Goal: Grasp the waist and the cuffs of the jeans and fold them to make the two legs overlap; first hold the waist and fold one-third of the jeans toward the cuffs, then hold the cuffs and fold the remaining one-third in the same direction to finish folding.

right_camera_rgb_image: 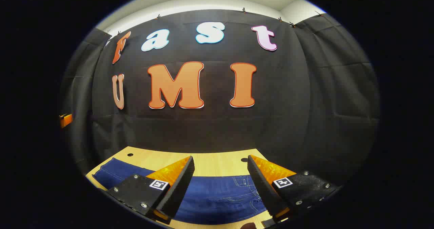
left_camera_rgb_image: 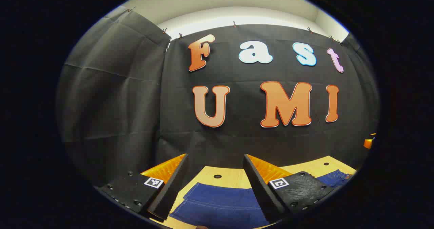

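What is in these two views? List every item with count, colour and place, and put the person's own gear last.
jeans: one, blue denim, lying flat on the table, under both grippers; seen in both views.
table: one, light wood with small dark holes, in front of the booth wall.
booth wall: black cloth, behind and beside the table, clipped along its top edge.
orange object: one, small, at the right edge of the left gripper view; what it is cannot be told.
left gripper: one, black fingers with orange sides, open above the jeans.
right gripper: one, same colours, open above the jeans.

Light wooden table (right_camera_rgb_image: 217, 166), black cloth wall (right_camera_rgb_image: 305, 96)
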{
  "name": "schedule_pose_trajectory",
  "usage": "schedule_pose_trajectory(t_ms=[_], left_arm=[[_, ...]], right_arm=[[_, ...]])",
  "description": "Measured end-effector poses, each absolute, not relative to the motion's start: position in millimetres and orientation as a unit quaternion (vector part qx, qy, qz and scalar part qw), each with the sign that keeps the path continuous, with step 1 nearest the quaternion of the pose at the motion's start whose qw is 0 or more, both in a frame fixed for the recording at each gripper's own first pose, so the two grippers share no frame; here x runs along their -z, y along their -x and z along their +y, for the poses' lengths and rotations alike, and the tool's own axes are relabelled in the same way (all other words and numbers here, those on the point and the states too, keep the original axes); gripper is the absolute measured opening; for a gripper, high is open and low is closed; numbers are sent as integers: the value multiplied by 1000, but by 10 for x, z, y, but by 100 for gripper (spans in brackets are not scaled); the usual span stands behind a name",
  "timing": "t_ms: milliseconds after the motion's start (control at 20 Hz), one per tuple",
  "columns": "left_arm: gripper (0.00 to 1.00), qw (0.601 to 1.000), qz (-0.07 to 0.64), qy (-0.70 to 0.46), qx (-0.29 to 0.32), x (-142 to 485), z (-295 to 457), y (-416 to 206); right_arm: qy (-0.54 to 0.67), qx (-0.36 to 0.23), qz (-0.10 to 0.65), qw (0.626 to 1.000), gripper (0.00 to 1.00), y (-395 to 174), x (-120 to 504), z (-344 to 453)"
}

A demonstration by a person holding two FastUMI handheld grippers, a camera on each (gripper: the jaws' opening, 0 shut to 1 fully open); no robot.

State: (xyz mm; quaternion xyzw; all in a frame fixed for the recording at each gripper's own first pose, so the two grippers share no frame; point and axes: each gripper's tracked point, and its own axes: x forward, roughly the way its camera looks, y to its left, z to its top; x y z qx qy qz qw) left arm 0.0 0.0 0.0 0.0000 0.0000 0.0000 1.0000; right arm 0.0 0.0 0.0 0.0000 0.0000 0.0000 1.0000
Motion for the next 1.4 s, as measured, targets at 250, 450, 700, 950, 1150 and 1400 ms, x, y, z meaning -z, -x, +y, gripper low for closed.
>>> schedule_pose_trajectory(t_ms=[250, 450, 700, 950, 1150, 1400], left_arm=[[96, 1000, 11, -21, -7, 111, 44, 0], [97, 1000, 16, -20, -6, 131, 57, -19], [96, 999, 14, -37, -8, 143, 75, -28], [97, 999, 14, -52, -2, 155, 51, -52], [98, 995, 27, -99, 7, 311, 49, -70], [98, 982, 36, -183, 39, 565, 47, -55]], right_arm=[[8, -5, 5, 1000, 96, -7, 41, 56], [4, -12, 9, 1000, 96, -17, 54, 84], [11, -13, 10, 1000, 96, -37, 63, 100], [8, -17, 17, 1000, 96, -74, 100, 148], [8, -19, 25, 999, 96, -97, 131, 156], [6, -23, 37, 999, 96, -144, 215, 207]])
